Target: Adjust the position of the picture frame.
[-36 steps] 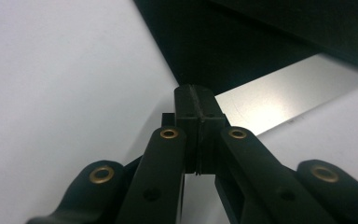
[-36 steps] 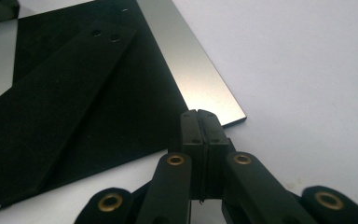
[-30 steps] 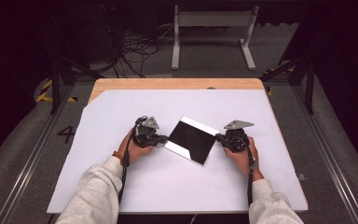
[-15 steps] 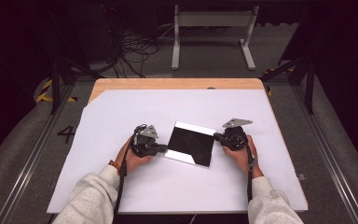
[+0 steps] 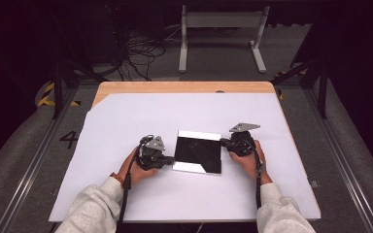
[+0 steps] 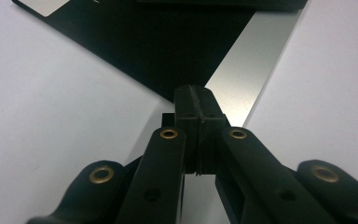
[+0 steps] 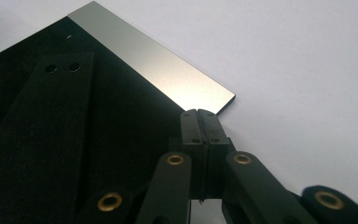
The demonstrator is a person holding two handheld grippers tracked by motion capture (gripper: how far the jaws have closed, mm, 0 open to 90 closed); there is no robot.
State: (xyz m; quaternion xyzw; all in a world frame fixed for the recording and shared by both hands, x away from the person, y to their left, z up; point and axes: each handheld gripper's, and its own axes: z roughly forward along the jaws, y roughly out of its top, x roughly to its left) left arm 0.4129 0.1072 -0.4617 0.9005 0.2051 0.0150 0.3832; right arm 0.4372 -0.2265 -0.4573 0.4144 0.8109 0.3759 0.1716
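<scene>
A square black glossy plate (image 5: 198, 151) with silvery strips along two edges lies flat on the white table sheet (image 5: 126, 116). My left gripper (image 5: 171, 158) is shut, and its tip rests against the plate's lower left corner. In the left gripper view the closed jaws (image 6: 196, 88) meet the plate (image 6: 168, 42) where the black face joins a silver strip. My right gripper (image 5: 223, 141) is also shut, with its tip at the plate's upper right corner. Its closed jaws (image 7: 199, 112) touch the end of the silver strip (image 7: 158, 65). Neither gripper holds anything.
The white sheet covers a wooden table top (image 5: 175, 87) whose far edge shows bare. Beyond the table, cables (image 5: 141, 48) and a grey metal stand (image 5: 221, 29) sit on the dark floor. Metal rails (image 5: 24, 174) run along both sides of the table.
The plate has turned counterclockwise from a diamond pose to nearly square with the table. My left gripper has slid toward the person along with the plate's corner. The right gripper has stayed put.
</scene>
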